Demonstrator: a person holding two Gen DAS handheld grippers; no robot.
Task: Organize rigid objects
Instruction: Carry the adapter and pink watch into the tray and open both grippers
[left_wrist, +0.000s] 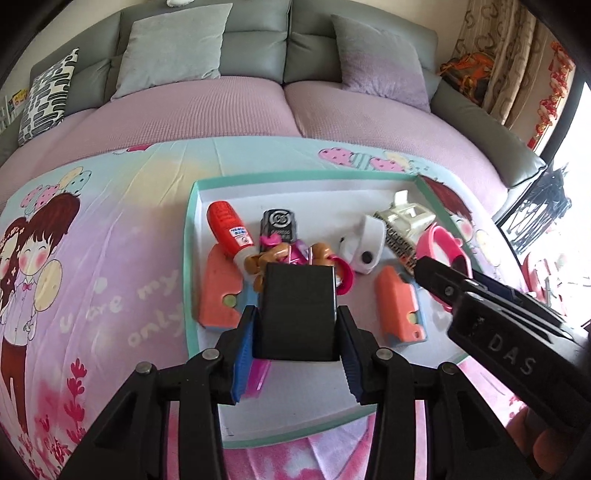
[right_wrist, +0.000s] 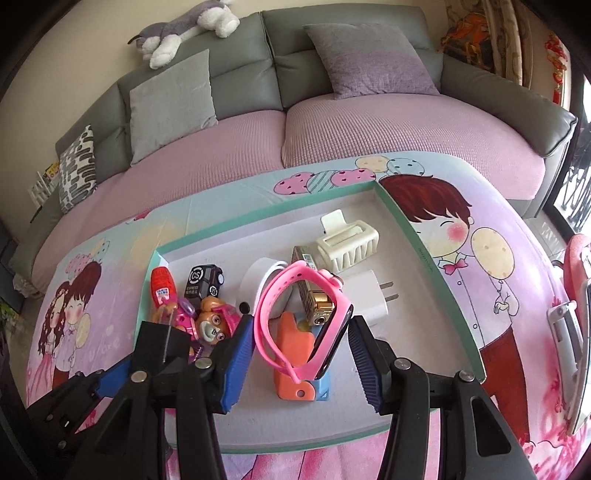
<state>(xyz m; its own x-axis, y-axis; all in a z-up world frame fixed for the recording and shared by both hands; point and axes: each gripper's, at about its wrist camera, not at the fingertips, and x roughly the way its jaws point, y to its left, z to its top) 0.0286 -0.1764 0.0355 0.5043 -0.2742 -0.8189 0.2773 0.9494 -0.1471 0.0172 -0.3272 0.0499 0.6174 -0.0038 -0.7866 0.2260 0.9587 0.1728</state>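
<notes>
My left claw grips a black box over the tray. My right claw clasps the pink watch, tilted down.

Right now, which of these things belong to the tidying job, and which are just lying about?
Part of the job:
- black block, in the left gripper
- pink watch, between the right gripper's fingers
- tray
- toy pup
- white charger

Just lying about:
- sofa cushions
- plush toy
- cartoon cloth
</notes>
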